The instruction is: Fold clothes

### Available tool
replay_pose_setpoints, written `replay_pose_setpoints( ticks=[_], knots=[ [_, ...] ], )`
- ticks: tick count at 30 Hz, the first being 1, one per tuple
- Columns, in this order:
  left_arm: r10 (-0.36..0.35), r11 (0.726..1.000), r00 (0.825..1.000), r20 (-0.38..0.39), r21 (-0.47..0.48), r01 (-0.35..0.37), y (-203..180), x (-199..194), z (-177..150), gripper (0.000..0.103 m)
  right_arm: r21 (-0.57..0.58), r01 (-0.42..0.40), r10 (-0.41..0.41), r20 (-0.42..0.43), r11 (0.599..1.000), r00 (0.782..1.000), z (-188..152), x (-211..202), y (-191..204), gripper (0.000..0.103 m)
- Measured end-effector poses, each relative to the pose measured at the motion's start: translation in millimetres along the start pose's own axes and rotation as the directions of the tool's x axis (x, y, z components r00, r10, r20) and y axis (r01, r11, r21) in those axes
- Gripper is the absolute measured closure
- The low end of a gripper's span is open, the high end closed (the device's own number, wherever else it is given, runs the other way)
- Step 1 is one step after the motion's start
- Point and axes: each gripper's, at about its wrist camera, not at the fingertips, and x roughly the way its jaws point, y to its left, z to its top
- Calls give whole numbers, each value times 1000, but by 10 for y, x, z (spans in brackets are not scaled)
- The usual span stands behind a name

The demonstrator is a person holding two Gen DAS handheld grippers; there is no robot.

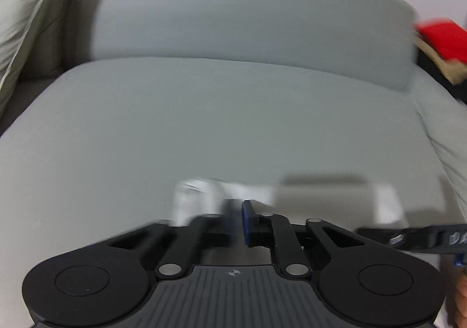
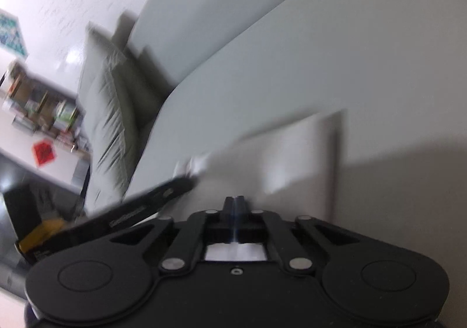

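Observation:
A white garment (image 1: pixel 324 199) lies as a flat, blurred rectangle on the grey sofa seat (image 1: pixel 204 112), just beyond both grippers. My left gripper (image 1: pixel 238 205) has its blue pad close to the other finger, and a white corner of the garment is bunched at its tips. The right wrist view shows the left gripper (image 2: pixel 189 180) touching the near-left corner of the garment (image 2: pixel 292 152). My right gripper (image 2: pixel 235 199) has its fingers pressed together at the garment's near edge. I cannot tell whether cloth is pinched there. From the left wrist view, the right gripper (image 1: pixel 379 233) lies at the right.
The sofa backrest (image 1: pixel 233 12) rises behind the seat. A pale green cushion (image 1: pixel 26 21) leans at the left end. Red and beige clothes (image 1: pixel 443 38) are piled at the right end. Cluttered shelves (image 2: pixel 38 106) stand beyond the cushion (image 2: pixel 108 112).

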Motion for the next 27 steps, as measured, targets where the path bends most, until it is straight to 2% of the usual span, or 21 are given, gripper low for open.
replay_pose_setpoints(
  ticks=[2,3,5,8,10,11,13,15,17,18,20,21,23,25,27],
  knots=[
    [97,994,995,9,-42,-96,75,73,-17,92,87,64,-75,122,994,990,82,-39,-183,103],
    [165,985,986,4,-60,-164,114,86,-19,93,130,83,-106,178,988,978,116,-70,-274,103],
    [229,966,973,-6,-122,-228,226,35,-15,93,184,173,-218,266,968,939,147,-175,-339,103],
    [266,949,964,-20,-168,-266,322,-185,6,93,221,217,-277,295,951,914,205,-346,-378,103],
    [255,956,967,-4,-149,-253,323,-460,-14,92,212,237,-295,306,948,905,177,-480,-289,95],
    [235,964,972,4,-127,-233,292,-603,-39,91,191,250,-299,299,949,906,153,-559,-229,94],
    [179,981,984,12,-73,-178,206,-882,-142,90,124,236,-261,263,964,929,56,-687,-77,94],
    [124,992,992,-8,27,-124,56,-1058,-262,87,19,233,-231,210,972,950,-77,-744,134,94],
    [114,981,993,-3,158,-112,-103,-1221,-447,84,-152,233,-212,141,960,967,-281,-710,428,94],
    [135,970,991,-14,208,-129,-150,-1239,-531,83,-254,225,-203,108,941,973,-425,-649,572,92],
    [187,939,982,-40,300,-167,-242,-1243,-696,84,-448,231,-231,55,864,971,-714,-481,830,91],
    [233,926,970,-67,320,-200,-243,-1223,-750,84,-518,228,-250,29,824,968,-860,-402,922,91],
    [315,903,943,-110,339,-263,-203,-1220,-824,84,-593,244,-299,6,767,954,-1109,-386,1032,88],
    [335,898,932,-139,347,-271,-120,-1324,-901,85,-662,252,-347,-13,706,938,-1353,-377,1139,87],
    [339,898,927,-157,348,-270,11,-1429,-979,85,-661,246,-358,-37,709,933,-1469,-558,1139,87]
  ],
)
